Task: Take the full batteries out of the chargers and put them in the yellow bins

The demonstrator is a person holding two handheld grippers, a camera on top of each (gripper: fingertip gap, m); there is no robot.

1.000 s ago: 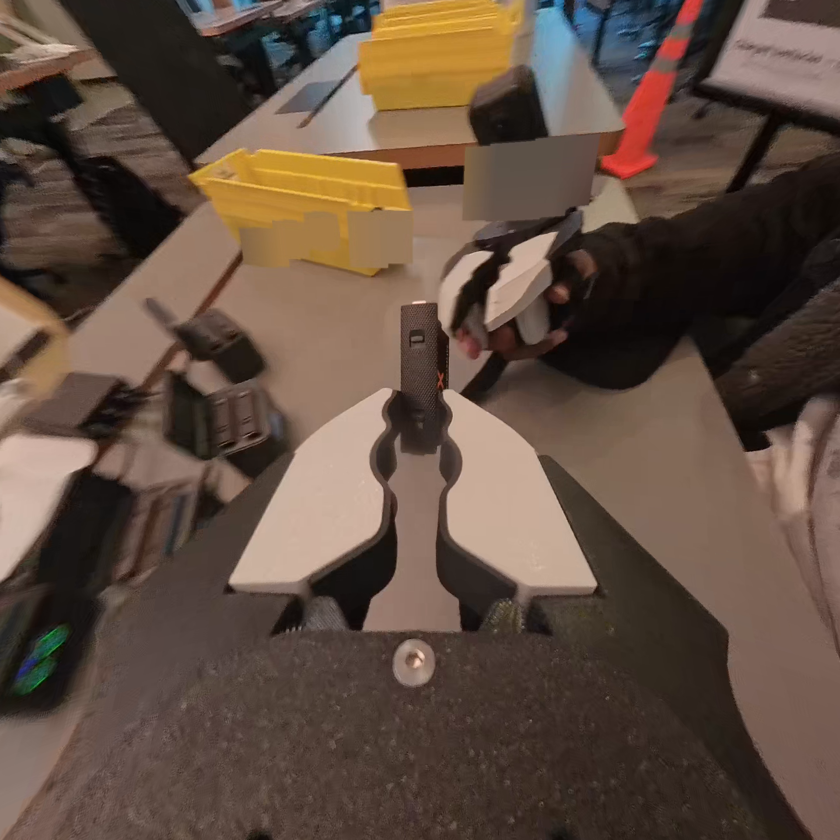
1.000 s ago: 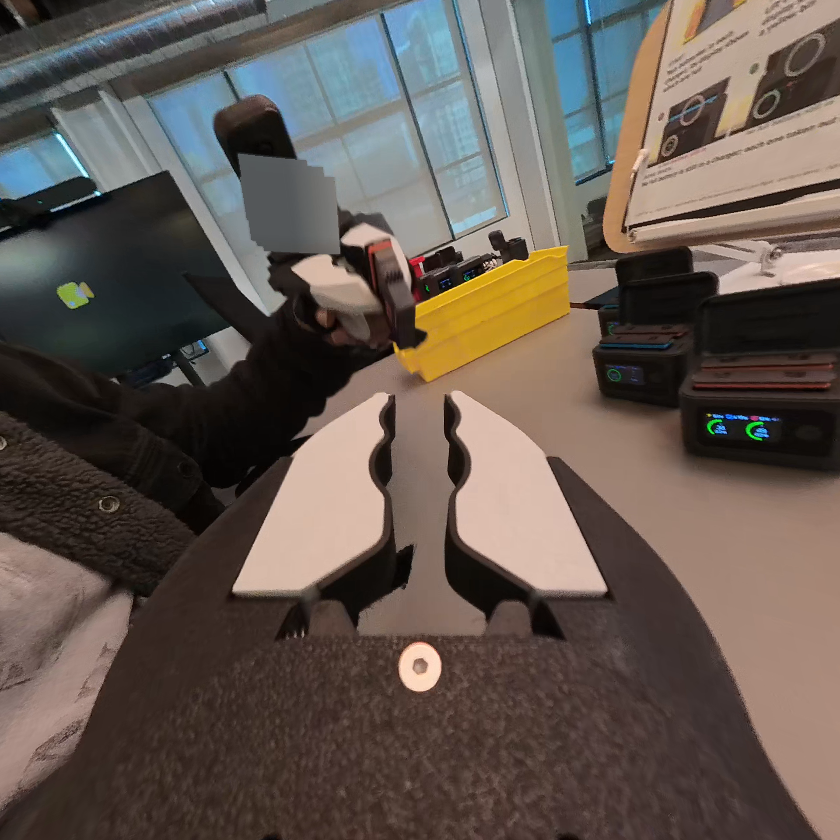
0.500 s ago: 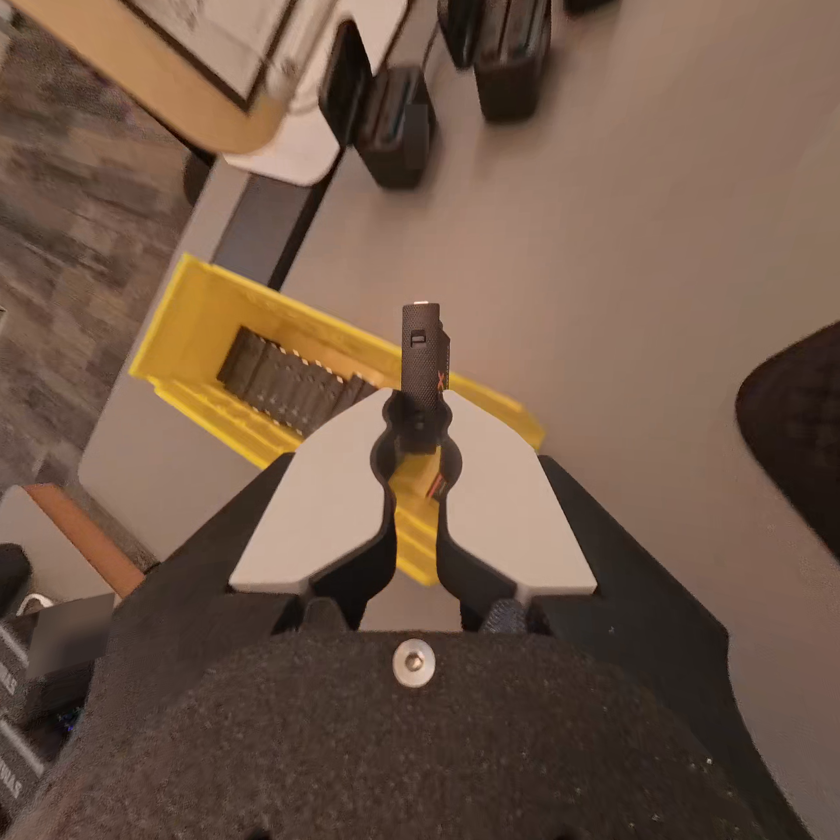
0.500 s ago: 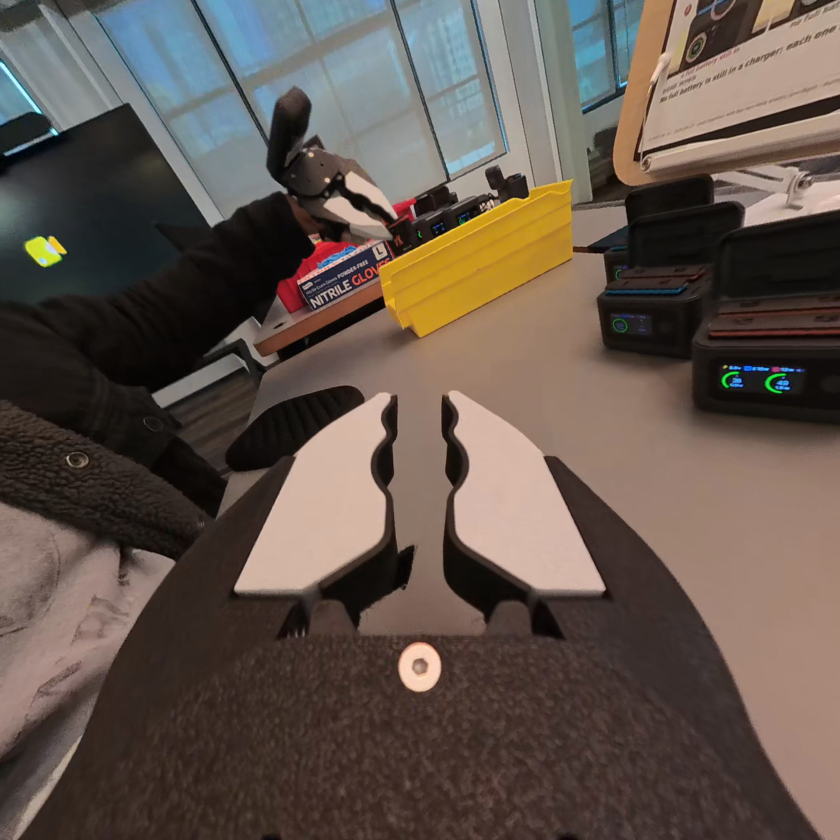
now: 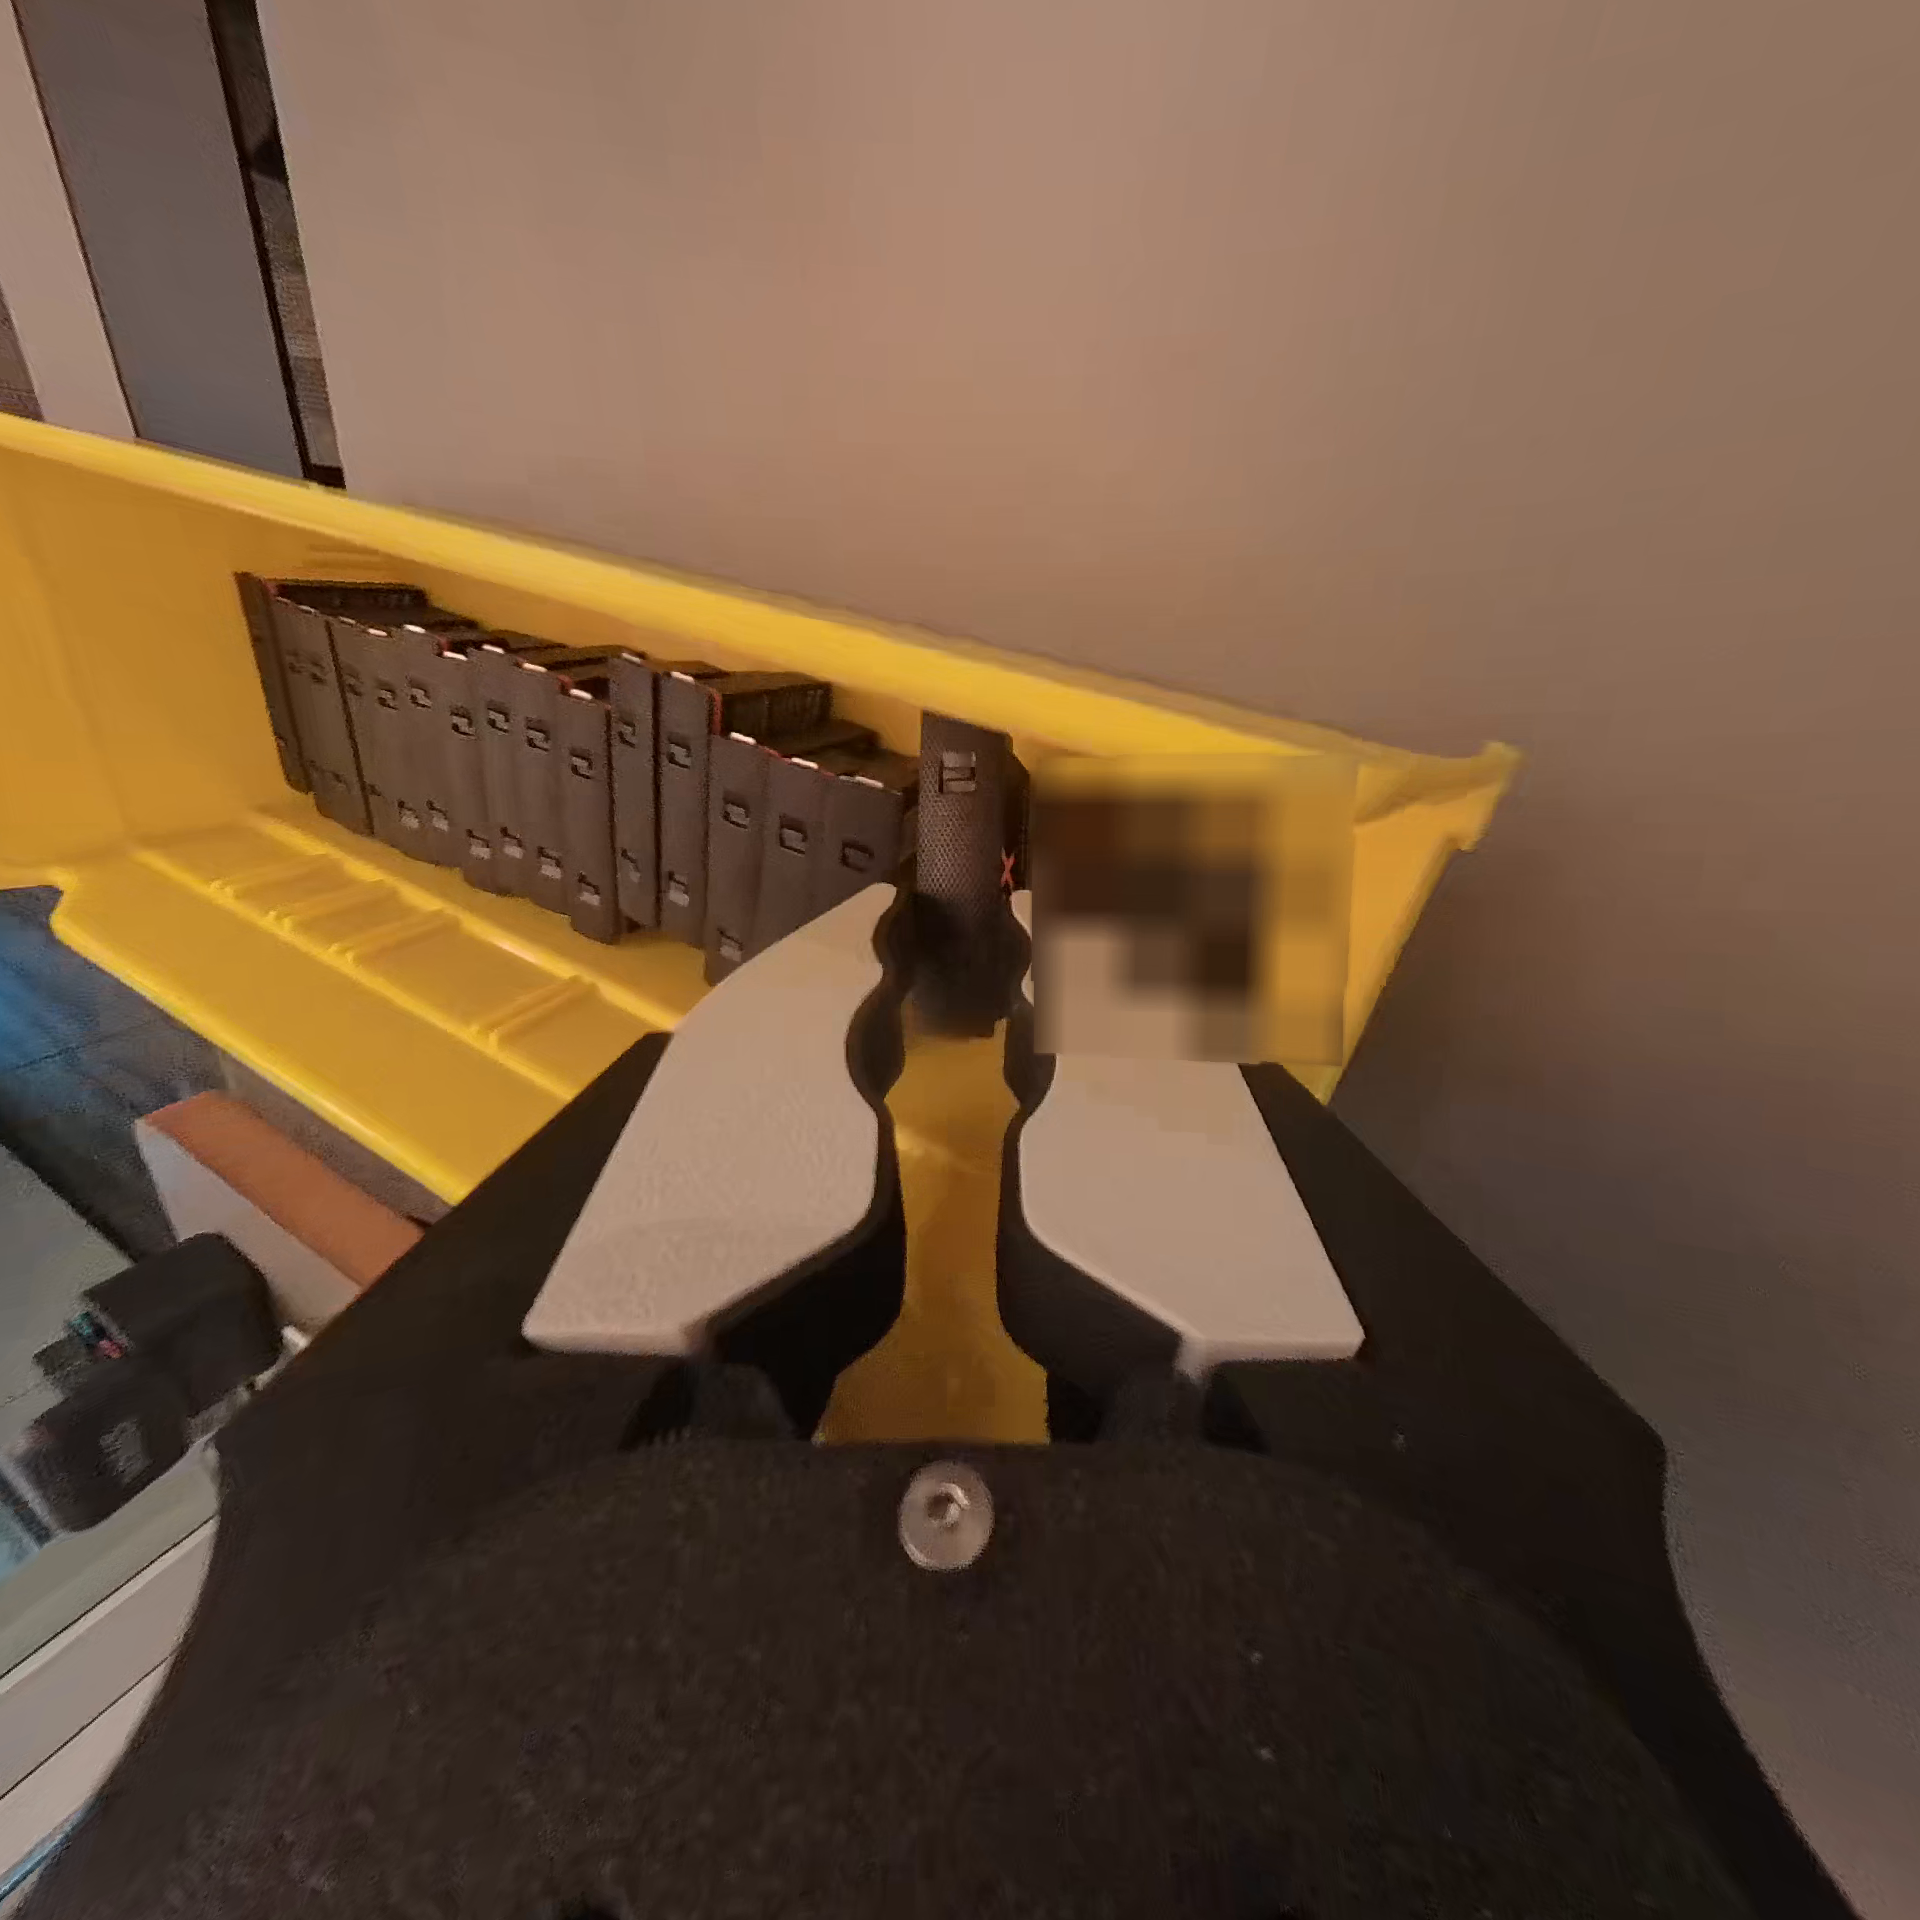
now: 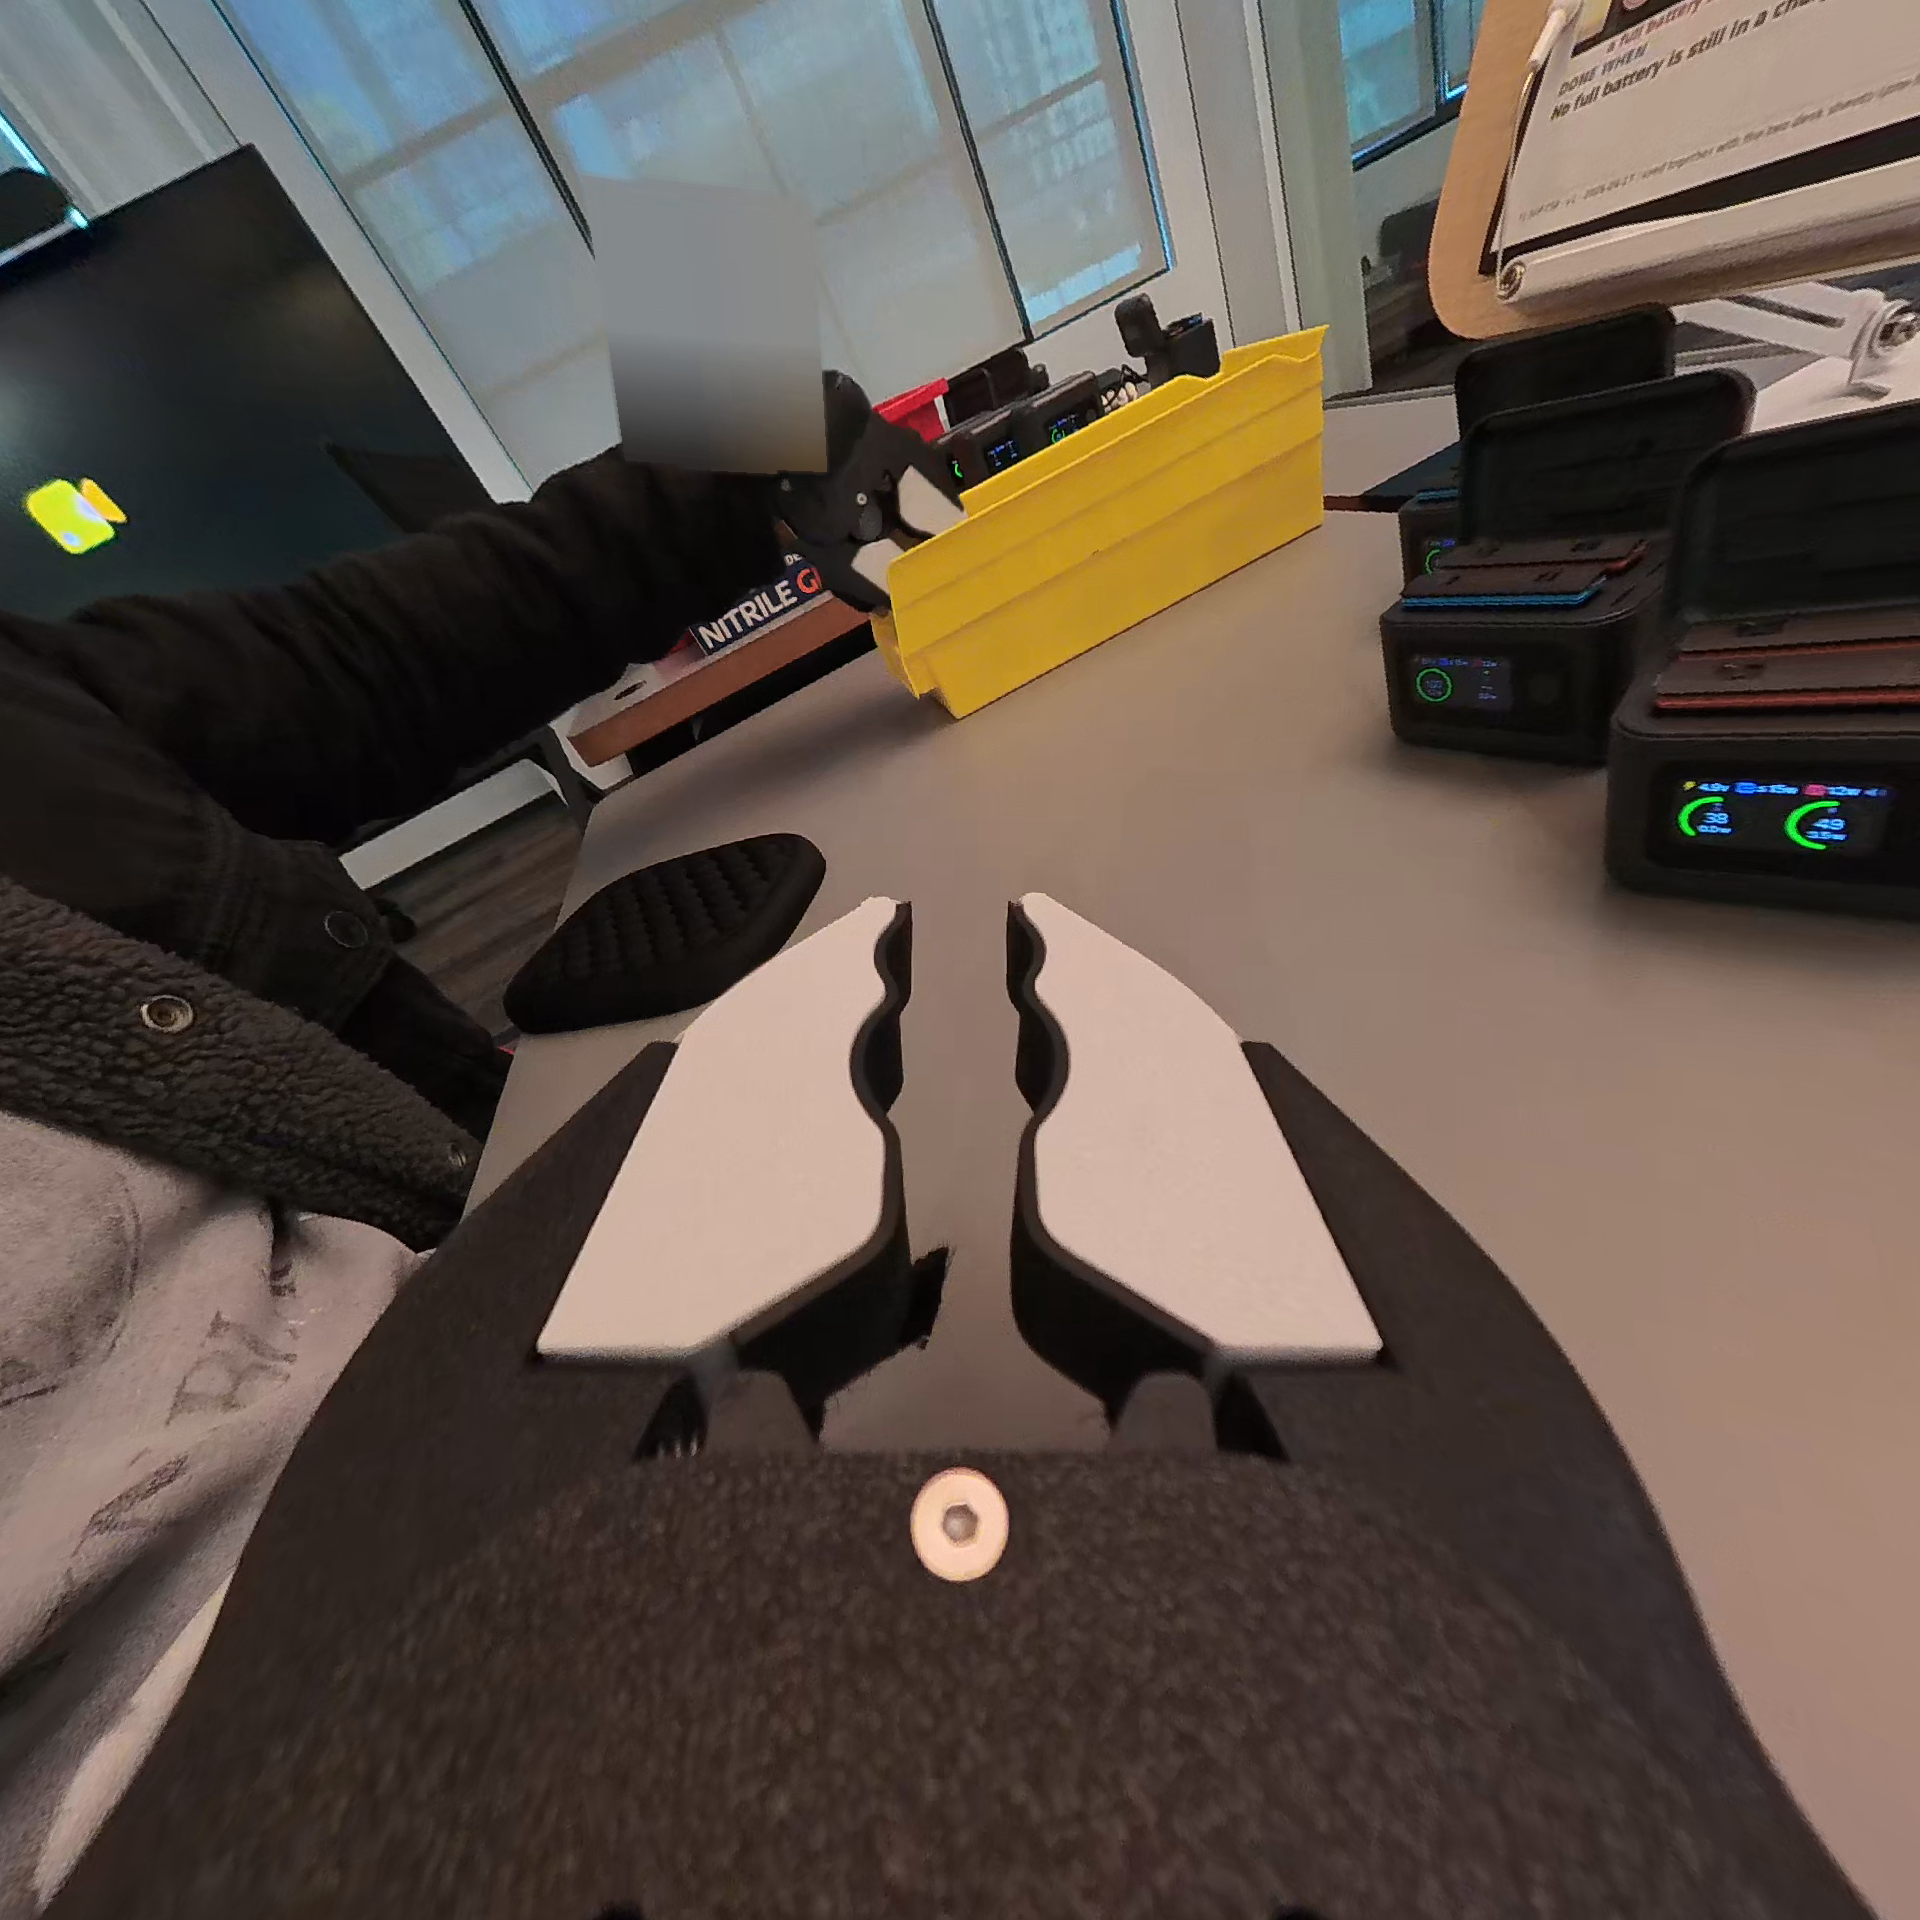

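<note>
In the left wrist view my left gripper (image 5: 951, 904) is shut on a black battery (image 5: 961, 821). It holds the battery upright inside the yellow bin (image 5: 343, 997), at the right end of a row of several black batteries (image 5: 540, 769) standing along the far wall. A blur patch hides the bin's right end. In the right wrist view my right gripper (image 6: 958, 909) is empty, its jaws a little apart above the grey table (image 6: 1247, 987). The left gripper (image 6: 883, 509) shows far off at the near end of the yellow bin (image 6: 1101, 551). Black chargers (image 6: 1496, 675) with lit screens stand at the right.
Another charger (image 6: 1766, 821) stands at the right edge, under a board with a printed sheet (image 6: 1662, 156). A black dimpled pad (image 6: 665, 925) lies on the table left of my right gripper. A person's dark sleeve (image 6: 312, 675) stretches across the left. A second table (image 6: 707, 675) stands beyond the bin. My right fingertips sit around 45 cm from my left ones. My left tips are about 45 cm from the charger (image 6: 1766, 821), my right tips only 15 cm.
My left gripper has swung left with the battery, from mid-air over the table down into the yellow bin beside the row. My right gripper has barely moved.
</note>
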